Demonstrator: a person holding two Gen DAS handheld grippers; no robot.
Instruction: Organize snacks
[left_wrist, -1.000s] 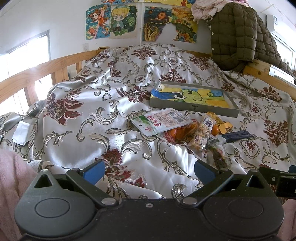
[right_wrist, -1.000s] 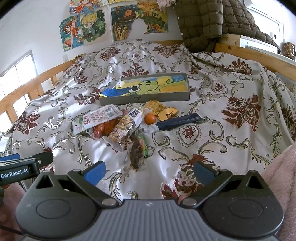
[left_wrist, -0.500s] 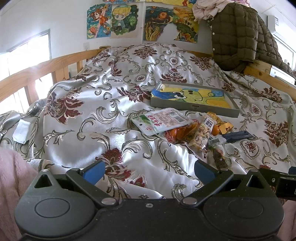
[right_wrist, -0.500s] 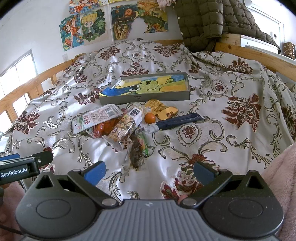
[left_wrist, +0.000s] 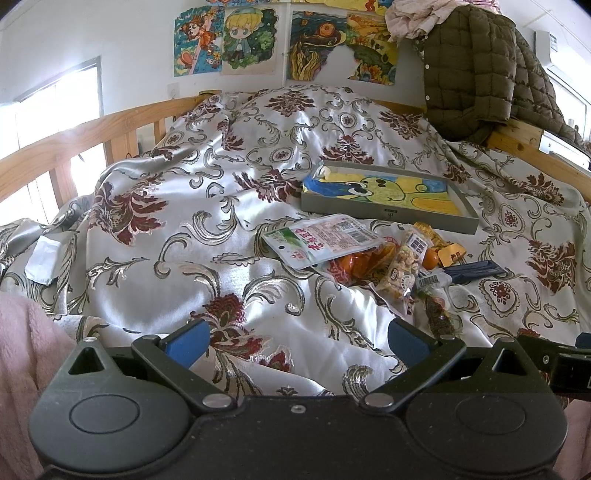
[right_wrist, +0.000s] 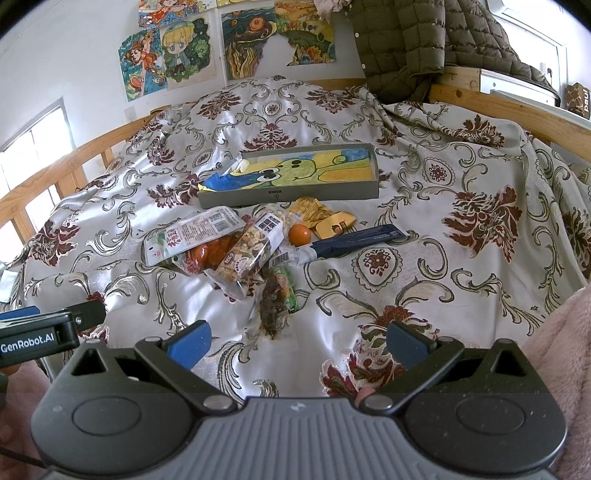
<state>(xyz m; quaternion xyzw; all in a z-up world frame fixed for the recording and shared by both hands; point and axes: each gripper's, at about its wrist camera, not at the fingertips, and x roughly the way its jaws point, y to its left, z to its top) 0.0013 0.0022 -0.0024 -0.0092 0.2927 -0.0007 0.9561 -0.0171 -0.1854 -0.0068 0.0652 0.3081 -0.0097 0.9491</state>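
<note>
Several snack packets lie in a loose pile on the patterned bedspread: a white and green packet (left_wrist: 321, 240) (right_wrist: 192, 234), a clear bag of mixed nuts (left_wrist: 400, 266) (right_wrist: 247, 254), a small orange fruit (right_wrist: 299, 234), a dark blue bar (right_wrist: 354, 240) and a brown and green packet (right_wrist: 277, 295). Behind the pile sits a shallow grey tray (left_wrist: 384, 212) (right_wrist: 288, 195) lined with a cartoon drawing. My left gripper (left_wrist: 295, 338) is open, low and near, left of the pile. Open too, my right gripper (right_wrist: 295, 338) hovers just in front of the brown packet, holding nothing.
Wooden bed rails (left_wrist: 55, 155) (right_wrist: 509, 110) run along both sides. An olive quilted jacket (left_wrist: 476, 70) hangs over the far right corner. Posters (right_wrist: 177, 59) cover the back wall. Pink fleece (right_wrist: 561, 339) fills the near corners.
</note>
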